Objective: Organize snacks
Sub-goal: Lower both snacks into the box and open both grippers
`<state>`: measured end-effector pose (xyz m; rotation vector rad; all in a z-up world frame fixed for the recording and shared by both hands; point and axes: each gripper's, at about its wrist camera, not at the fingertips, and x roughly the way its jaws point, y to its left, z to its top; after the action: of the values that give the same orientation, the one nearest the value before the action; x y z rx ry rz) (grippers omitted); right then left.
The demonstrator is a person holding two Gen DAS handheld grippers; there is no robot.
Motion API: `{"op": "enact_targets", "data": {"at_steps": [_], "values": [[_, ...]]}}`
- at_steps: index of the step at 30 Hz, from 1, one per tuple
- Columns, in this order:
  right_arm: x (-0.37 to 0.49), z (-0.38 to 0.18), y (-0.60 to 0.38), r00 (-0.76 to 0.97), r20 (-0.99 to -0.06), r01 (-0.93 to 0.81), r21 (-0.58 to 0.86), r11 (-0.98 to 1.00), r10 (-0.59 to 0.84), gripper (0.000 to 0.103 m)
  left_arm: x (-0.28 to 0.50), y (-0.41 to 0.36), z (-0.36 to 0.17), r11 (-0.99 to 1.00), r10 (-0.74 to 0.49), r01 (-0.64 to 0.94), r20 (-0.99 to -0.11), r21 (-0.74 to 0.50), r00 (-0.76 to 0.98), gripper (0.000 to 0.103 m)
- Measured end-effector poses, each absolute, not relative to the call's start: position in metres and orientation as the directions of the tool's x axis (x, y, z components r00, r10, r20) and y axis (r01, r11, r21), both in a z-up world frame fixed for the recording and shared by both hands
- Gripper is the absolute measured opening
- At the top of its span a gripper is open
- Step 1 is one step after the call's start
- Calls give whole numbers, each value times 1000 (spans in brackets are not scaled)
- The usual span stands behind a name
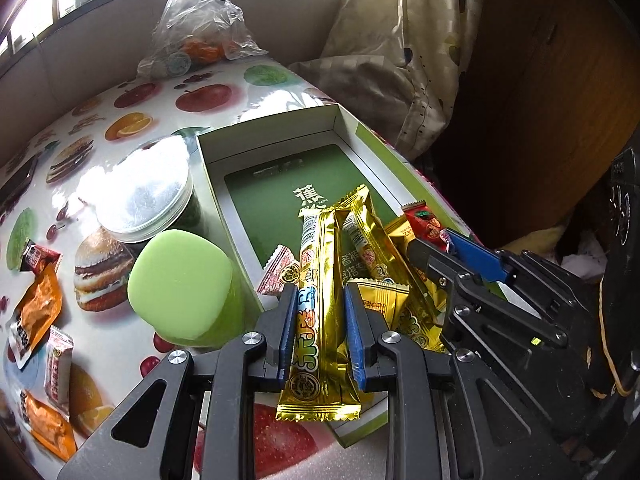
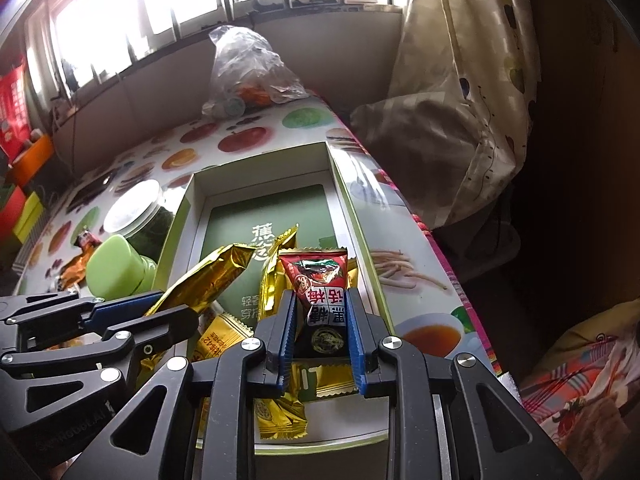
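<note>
A long gold foil snack stick (image 1: 320,308) is clamped between the blue-padded left tongs (image 1: 320,320) at the lower centre of the left wrist view, its upper end reaching over the open shallow cardboard box with a green printed floor (image 1: 280,188). Inside the box, at its near end, a second gold foil stick (image 1: 376,248), a small gold foil packet (image 1: 382,300) and a pink-and-white triangular packet (image 1: 278,270) are seen lying together. In the right wrist view, a small red-and-black plum candy packet (image 2: 320,292) is gripped upright between the right tongs (image 2: 320,336), held above the near end of the same box (image 2: 352,216); gold packets are visible beneath it.

To the left of the box, a pale green round-cornered lid on a green container (image 1: 180,284) is seen standing on the fruit-and-burger patterned table (image 1: 132,120), just beside a jar with a silver metal lid (image 1: 148,196). At the lower left of the left wrist frame, orange sachets (image 1: 38,312) and a small pink-and-white packet (image 1: 58,364) are scattered on the table. A crumpled clear plastic bag holding orange items (image 1: 200,28) is seen at the far end of the table, top centre.
</note>
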<state>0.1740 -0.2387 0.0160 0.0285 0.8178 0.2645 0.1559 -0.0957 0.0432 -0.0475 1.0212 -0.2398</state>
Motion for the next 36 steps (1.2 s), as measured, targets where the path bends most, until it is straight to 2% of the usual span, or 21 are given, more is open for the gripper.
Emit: {"op": "enact_targets", "data": {"at_steps": [4, 8, 13, 17, 27, 31, 36], "values": [[174, 16, -240, 651, -715, -224, 142, 964, 256, 25, 154, -95, 44, 975, -210, 166, -838, -145, 503, 26], [172, 18, -240, 654, -710, -223, 146, 964, 259, 31, 152, -93, 47, 975, -213, 163, -832, -149, 512, 36], [171, 19, -241, 659, -707, -215, 151, 965, 258, 34, 149, -92, 49, 976, -211, 162, -827, -147, 521, 36], [167, 23, -243, 669, -697, -210, 156, 965, 258, 41, 145, -90, 53, 975, -214, 162, -821, -149, 529, 37], [157, 32, -244, 684, -682, -198, 171, 965, 261, 46, 132, -84, 62, 977, -212, 152, -806, -153, 553, 37], [152, 36, -242, 689, -676, -197, 172, 965, 261, 46, 126, -79, 66, 975, -219, 150, -796, -162, 564, 46], [145, 42, -240, 699, -664, -197, 179, 964, 266, 47, 118, -74, 71, 976, -216, 145, -786, -161, 579, 46]]}}
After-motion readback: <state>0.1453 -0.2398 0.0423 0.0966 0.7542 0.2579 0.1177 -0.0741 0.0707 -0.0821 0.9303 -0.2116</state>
